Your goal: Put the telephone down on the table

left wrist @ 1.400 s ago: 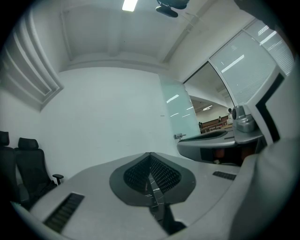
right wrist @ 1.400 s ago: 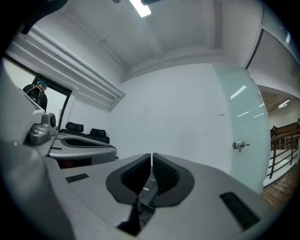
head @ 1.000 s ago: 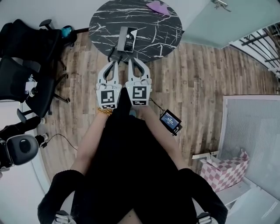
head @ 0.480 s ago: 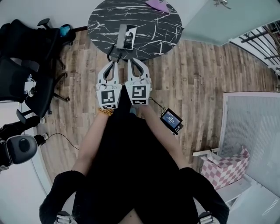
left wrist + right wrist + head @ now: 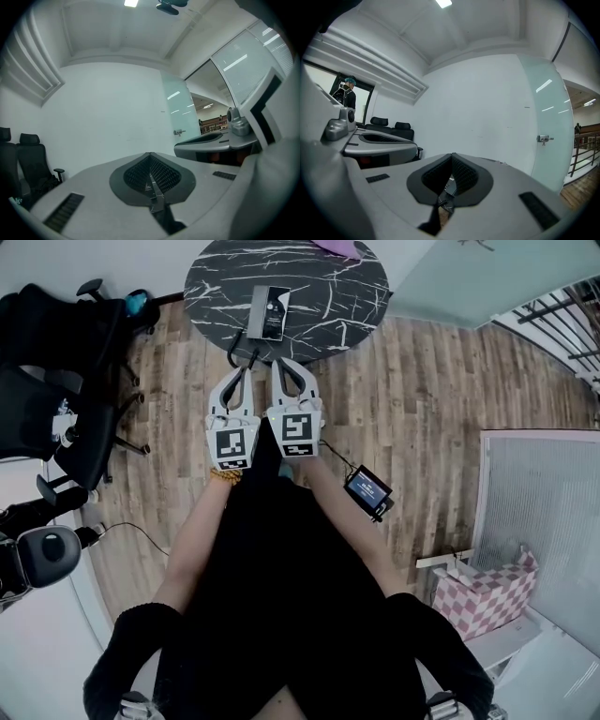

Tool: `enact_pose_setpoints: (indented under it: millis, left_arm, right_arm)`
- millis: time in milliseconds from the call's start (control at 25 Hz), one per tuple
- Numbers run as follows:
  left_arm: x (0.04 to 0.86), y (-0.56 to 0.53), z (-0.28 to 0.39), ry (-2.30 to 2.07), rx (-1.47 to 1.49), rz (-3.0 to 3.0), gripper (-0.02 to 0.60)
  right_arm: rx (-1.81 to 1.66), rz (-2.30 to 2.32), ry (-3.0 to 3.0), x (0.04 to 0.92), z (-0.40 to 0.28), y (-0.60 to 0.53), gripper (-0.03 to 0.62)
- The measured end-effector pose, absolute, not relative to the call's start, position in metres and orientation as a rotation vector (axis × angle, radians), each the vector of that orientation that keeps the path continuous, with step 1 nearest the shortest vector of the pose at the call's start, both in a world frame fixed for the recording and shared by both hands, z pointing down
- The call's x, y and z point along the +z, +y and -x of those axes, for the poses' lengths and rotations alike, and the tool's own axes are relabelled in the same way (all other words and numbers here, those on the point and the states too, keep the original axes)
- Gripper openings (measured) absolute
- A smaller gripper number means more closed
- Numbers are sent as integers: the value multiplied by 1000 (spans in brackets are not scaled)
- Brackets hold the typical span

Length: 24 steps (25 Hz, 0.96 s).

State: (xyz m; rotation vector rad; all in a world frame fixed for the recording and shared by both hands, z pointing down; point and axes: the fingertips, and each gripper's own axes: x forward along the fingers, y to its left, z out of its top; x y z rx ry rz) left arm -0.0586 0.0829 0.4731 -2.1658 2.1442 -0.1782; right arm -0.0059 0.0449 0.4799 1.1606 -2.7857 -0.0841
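Observation:
The telephone (image 5: 267, 312), a flat black and grey slab, lies on the round black marble table (image 5: 347, 296) at the top of the head view. Nothing touches it. My left gripper (image 5: 247, 368) and right gripper (image 5: 279, 363) hover side by side over the wooden floor, with their tips at the table's near edge, just short of the telephone. In the left gripper view the left gripper (image 5: 151, 161) is shut with nothing between its pads. In the right gripper view the right gripper (image 5: 452, 164) is shut and empty too.
Black office chairs (image 5: 56, 381) stand at the left. A small device with a blue screen (image 5: 367, 490) and a cable lie on the floor to the right. A pink checked box (image 5: 480, 602) sits at the lower right. A purple thing (image 5: 339, 247) lies at the table's far edge.
The table and telephone sit slightly higher in the head view. Both grippers stay shut, side by side at the table's near edge.

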Motion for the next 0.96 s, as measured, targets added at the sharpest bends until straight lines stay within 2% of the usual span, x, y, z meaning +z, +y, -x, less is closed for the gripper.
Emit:
enact_pose_setpoints:
  millis: [800, 960]
  left_arm:
    - [493, 62, 52, 2106, -242, 2242, 14]
    - [494, 57, 73, 2104, -310, 2227, 14]
  right_arm:
    - [-15, -1181, -2755, 498, -1, 24, 31]
    - [58, -1183, -2792, 500, 18, 16, 30]
